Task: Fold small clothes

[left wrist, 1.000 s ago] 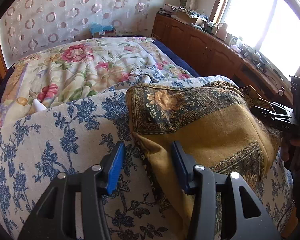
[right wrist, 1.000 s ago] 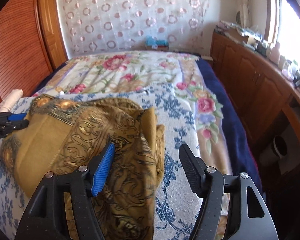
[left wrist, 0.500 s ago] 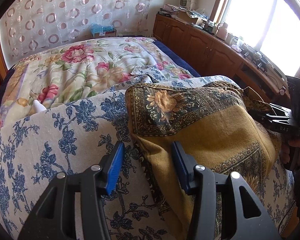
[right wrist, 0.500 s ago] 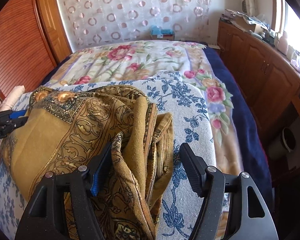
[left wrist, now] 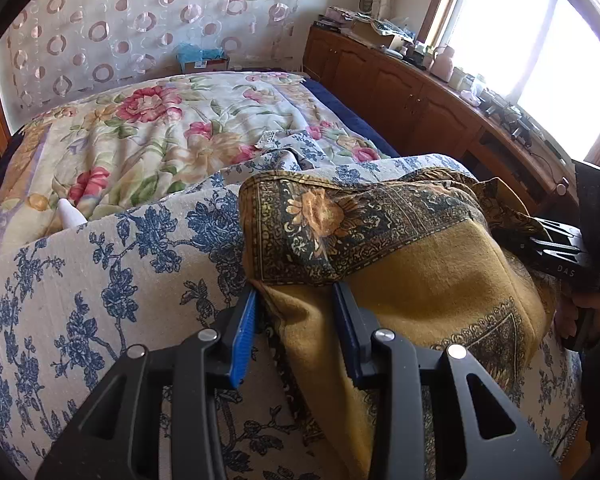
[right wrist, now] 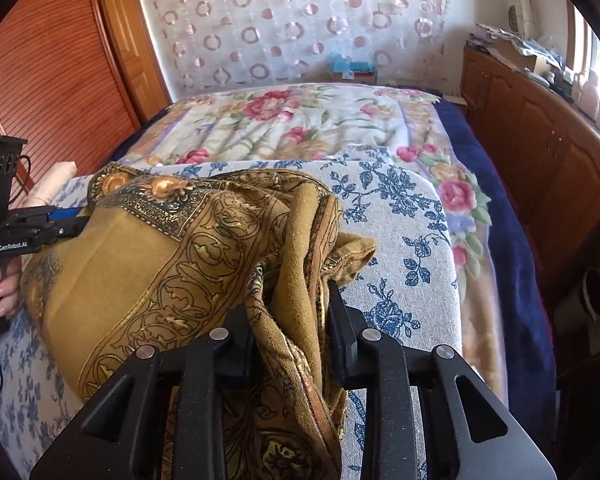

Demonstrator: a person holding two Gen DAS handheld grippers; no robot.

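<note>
A mustard-yellow scarf with a dark ornate border (left wrist: 428,280) lies on a blue-flowered white cloth (left wrist: 100,280) over the bed. My left gripper (left wrist: 296,304) has its jaws closing around the scarf's left edge, with the fabric between the blue pads. My right gripper (right wrist: 292,312) is shut on the bunched right edge of the scarf (right wrist: 148,264). Each gripper shows in the other's view: the right one (left wrist: 556,252) at the scarf's far side, the left one (right wrist: 40,228) likewise.
A pink-flowered quilt (left wrist: 148,132) covers the bed beyond. A wooden cabinet (left wrist: 420,96) with clutter runs under the window on the right. A wooden wardrobe (right wrist: 52,72) stands on the left. A curtain with rings (right wrist: 292,20) hangs behind.
Both grippers have moved forward onto the scarf's edges and their jaws have narrowed. The right one went from wide open to clamped on bunched fabric, which has lifted.
</note>
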